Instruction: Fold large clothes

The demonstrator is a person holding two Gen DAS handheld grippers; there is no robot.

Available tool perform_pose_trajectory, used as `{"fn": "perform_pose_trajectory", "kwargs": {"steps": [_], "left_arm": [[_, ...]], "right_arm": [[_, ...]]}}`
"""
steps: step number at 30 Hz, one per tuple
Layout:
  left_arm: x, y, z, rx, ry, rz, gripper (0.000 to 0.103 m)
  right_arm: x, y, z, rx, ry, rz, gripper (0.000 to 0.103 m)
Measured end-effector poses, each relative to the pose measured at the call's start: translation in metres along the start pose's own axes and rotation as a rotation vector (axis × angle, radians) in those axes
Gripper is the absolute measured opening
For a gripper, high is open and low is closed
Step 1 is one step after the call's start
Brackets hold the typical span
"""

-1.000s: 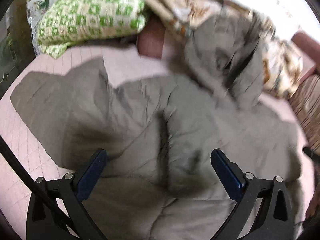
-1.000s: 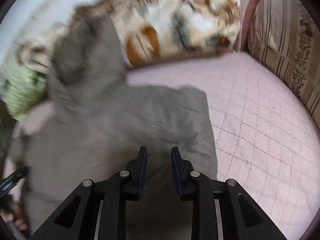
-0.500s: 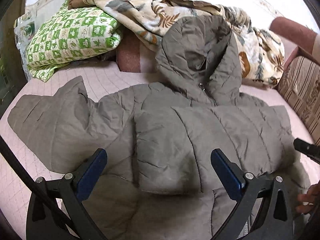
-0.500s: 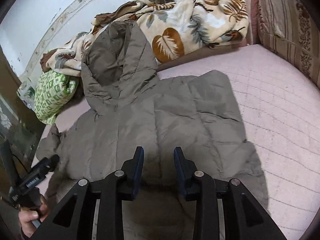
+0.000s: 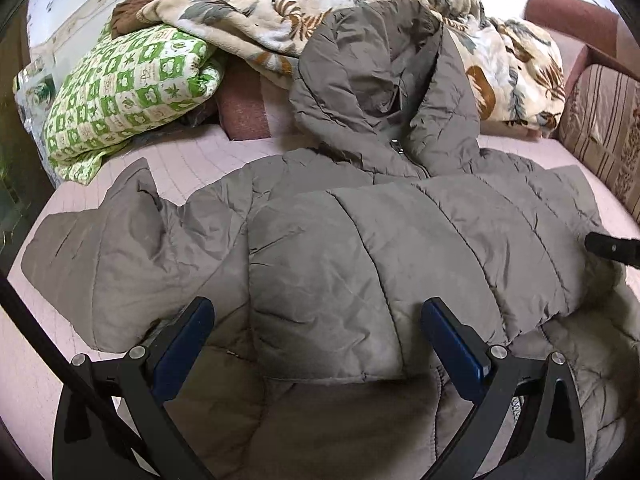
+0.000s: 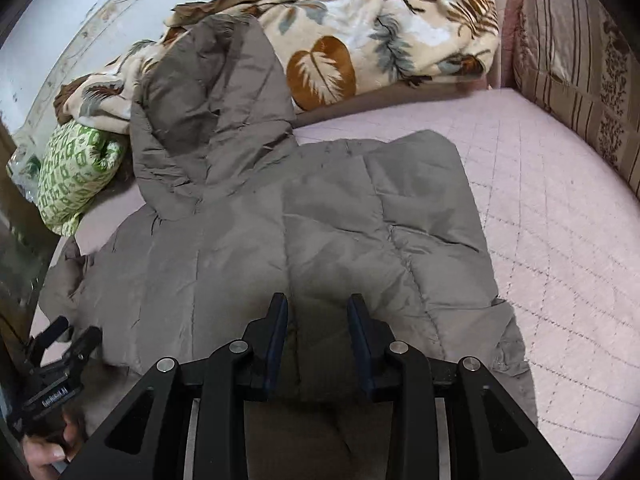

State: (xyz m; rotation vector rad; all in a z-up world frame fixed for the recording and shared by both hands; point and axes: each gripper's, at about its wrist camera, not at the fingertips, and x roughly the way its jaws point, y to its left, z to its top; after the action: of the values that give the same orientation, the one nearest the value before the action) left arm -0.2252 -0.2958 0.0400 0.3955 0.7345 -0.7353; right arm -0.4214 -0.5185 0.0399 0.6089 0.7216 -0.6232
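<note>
grey hooded puffer jacket point(image 5: 360, 248) lies front-up on the pink quilted bed cover point(image 6: 560, 220), hood point(image 5: 380, 92) propped up against the leaf-print blanket point(image 5: 260, 20) at the back, green check pillow point(image 5: 120, 88) off to one side. one sleeve is already laid across the chest, cuff end near the centre; the other sleeve point(image 5: 100, 240) is spread flat on the cover, outward, unfolded. left gripper point(image 5: 316, 332) hangs over the lower chest w/ jaws wide, nothing between the pads, no contact evident. right gripper point(image 6: 318, 332) sits over the body near the folded side, jaws at a narrow gap that has just widened a little; fabric lies below and between the fingers but pads don't appear to press it, so judged released, not holding. step in hand, by judgement: sleeve-fold stage, one side done, the other pending; task approx. early to mid. next move calls for: left gripper to shift to the spread sleeve, close on its cuff or edge, carry it over the chest to match the first. after that, hood down and hem up. risk: puffy fill may spring back, slick shell may slip from a shallow pinch; take a deep bite. hem not fully visible.
</note>
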Motion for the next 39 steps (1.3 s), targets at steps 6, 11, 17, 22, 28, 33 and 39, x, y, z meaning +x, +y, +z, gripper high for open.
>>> {"fn": "perform_pose_trajectory", "kwargs": {"steps": [6, 11, 17, 22, 28, 33, 39], "left_arm": [[0.007, 0.003, -0.001, -0.003, 0.031, -0.006, 0.103], [0.016, 0.005, -0.002, -0.016, 0.073, -0.018, 0.103], [0.020, 0.009, -0.004, -0.036, 0.101, -0.038, 0.103], [0.020, 0.009, -0.004, -0.033, 0.099, -0.033, 0.103], [0.018, 0.008, -0.003, -0.024, 0.093, -0.025, 0.103], [0.018, 0.007, -0.003, -0.024, 0.093, -0.025, 0.103], [0.006, 0.016, 0.005, -0.065, 0.060, -0.042, 0.103]], "right_arm": [[0.009, 0.008, 0.002, -0.053, 0.015, -0.086, 0.034], [0.021, 0.005, -0.001, -0.052, 0.060, -0.105, 0.034], [0.028, 0.002, -0.004, -0.048, 0.088, -0.109, 0.034], [0.016, 0.008, -0.002, -0.050, 0.048, -0.109, 0.033], [0.005, 0.023, 0.000, -0.085, -0.001, -0.056, 0.033], [0.022, 0.021, -0.005, -0.091, 0.070, -0.080, 0.033], [0.017, 0.022, -0.004, -0.088, 0.051, -0.069, 0.033]]}}
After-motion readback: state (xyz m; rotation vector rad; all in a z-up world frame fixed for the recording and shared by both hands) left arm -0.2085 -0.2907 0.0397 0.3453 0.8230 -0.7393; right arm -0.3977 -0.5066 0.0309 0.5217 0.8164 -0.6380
